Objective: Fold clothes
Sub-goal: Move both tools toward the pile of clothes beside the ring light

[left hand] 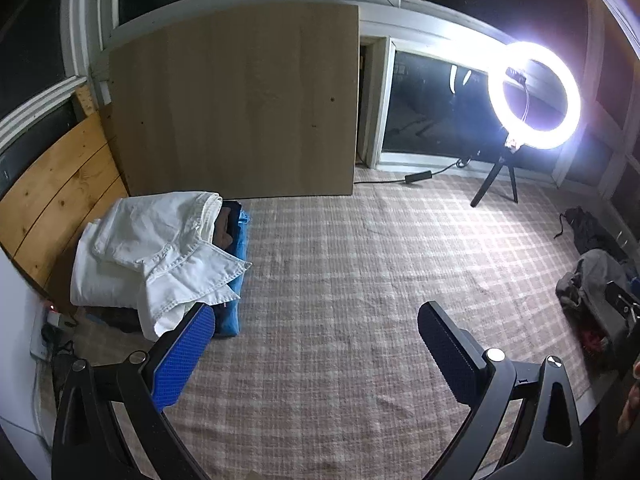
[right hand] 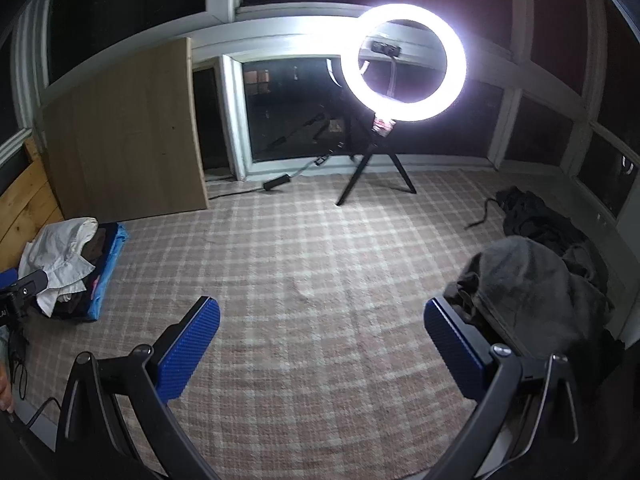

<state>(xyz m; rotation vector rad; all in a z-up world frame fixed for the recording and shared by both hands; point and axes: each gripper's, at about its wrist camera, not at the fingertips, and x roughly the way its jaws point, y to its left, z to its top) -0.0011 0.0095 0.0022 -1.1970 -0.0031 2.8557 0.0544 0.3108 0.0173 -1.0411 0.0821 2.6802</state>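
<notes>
A stack of folded clothes lies at the left on the checked mat, with white trousers (left hand: 160, 256) on top and a blue garment (left hand: 236, 280) underneath. It also shows in the right wrist view (right hand: 60, 264). A pile of unfolded dark and grey clothes (right hand: 536, 280) lies at the right, also seen in the left wrist view (left hand: 596, 280). My left gripper (left hand: 316, 328) is open and empty, its left finger beside the white trousers. My right gripper (right hand: 320, 324) is open and empty, its right finger next to the grey pile.
A checked mat (left hand: 340, 280) covers the floor. A lit ring light on a tripod (left hand: 532, 96) stands at the back right, with a cable and adapter (left hand: 418, 178) on the floor. A wooden board (left hand: 240, 100) leans against the windows. A power strip (left hand: 52, 320) lies at the left.
</notes>
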